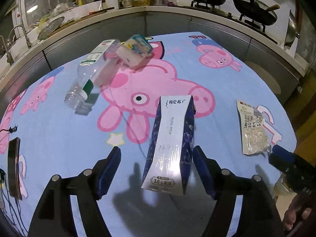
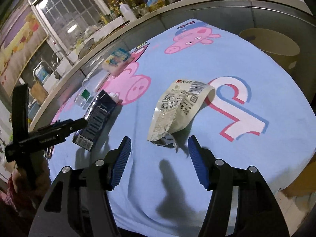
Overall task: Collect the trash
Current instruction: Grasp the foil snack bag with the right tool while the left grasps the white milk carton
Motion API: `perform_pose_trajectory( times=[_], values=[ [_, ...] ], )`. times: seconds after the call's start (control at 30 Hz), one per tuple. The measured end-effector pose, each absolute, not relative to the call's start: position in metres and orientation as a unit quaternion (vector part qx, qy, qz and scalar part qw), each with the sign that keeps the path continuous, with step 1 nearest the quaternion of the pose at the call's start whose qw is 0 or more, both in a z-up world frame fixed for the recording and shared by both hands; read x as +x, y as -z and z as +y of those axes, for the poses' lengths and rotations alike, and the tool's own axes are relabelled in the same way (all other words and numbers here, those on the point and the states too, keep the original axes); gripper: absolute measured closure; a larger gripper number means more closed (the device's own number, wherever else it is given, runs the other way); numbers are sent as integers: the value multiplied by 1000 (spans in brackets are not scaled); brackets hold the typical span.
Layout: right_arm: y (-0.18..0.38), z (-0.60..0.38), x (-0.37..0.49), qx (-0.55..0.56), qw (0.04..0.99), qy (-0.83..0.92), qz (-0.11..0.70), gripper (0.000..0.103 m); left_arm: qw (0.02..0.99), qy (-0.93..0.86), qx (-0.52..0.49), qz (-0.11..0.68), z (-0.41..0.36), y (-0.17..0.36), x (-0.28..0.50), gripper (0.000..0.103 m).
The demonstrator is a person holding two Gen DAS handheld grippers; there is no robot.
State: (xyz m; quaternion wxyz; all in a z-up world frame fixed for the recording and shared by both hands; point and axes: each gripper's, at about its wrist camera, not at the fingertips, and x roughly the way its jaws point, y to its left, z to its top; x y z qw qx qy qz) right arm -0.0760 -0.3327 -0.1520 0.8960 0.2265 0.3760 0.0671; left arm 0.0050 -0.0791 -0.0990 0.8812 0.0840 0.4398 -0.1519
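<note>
A table is being covered by a light blue cartoon-pig cloth (image 1: 59, 148), whose far edge is being run close along a curved kitchen counter (image 1: 158, 9), while its right-hand edge is being dropped away beside a round tan bin (image 2: 270, 43). Bare cloth is being left open in front of both grippers and across the near right of the table. The left gripper (image 1: 157, 169) is being held with its jaws wide apart around the near end of a milk carton (image 1: 169, 146); the right pad is being shown just beside the carton wall and the left pad well clear, so nothing is being gripped. The carton is being seen lying on its side near the table's middle, dark blue with a white panel. The right gripper (image 2: 159, 162) is being held open and empty just short of a crumpled, torn-open snack pouch (image 2: 177, 108), pale and printed with black text, lying to the carton's right. Farther off, near the counter edge, a clear plastic bottle (image 1: 90, 75) is being shown on its side with a small colourful packet (image 1: 134, 51) touching it.
</note>
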Motion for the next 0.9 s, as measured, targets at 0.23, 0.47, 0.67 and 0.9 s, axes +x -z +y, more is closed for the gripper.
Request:
perform_pose_trajectory(
  times=[0.23, 0.47, 0.67, 0.9],
  values=[
    [152, -342, -80, 253, 891, -66, 371, 43, 883, 149, 88, 437, -78, 98, 4, 28],
    [154, -357, -80, 297, 878, -73, 368, 43, 882, 148, 88, 438, -78, 99, 3, 25],
    [166, -377, -76, 351, 858, -65, 370, 42, 882, 150, 91, 438, -81, 100, 6, 22],
    [176, -376, -59, 362, 847, -75, 383, 42, 880, 169, 94, 433, -93, 97, 13, 17]
  ],
)
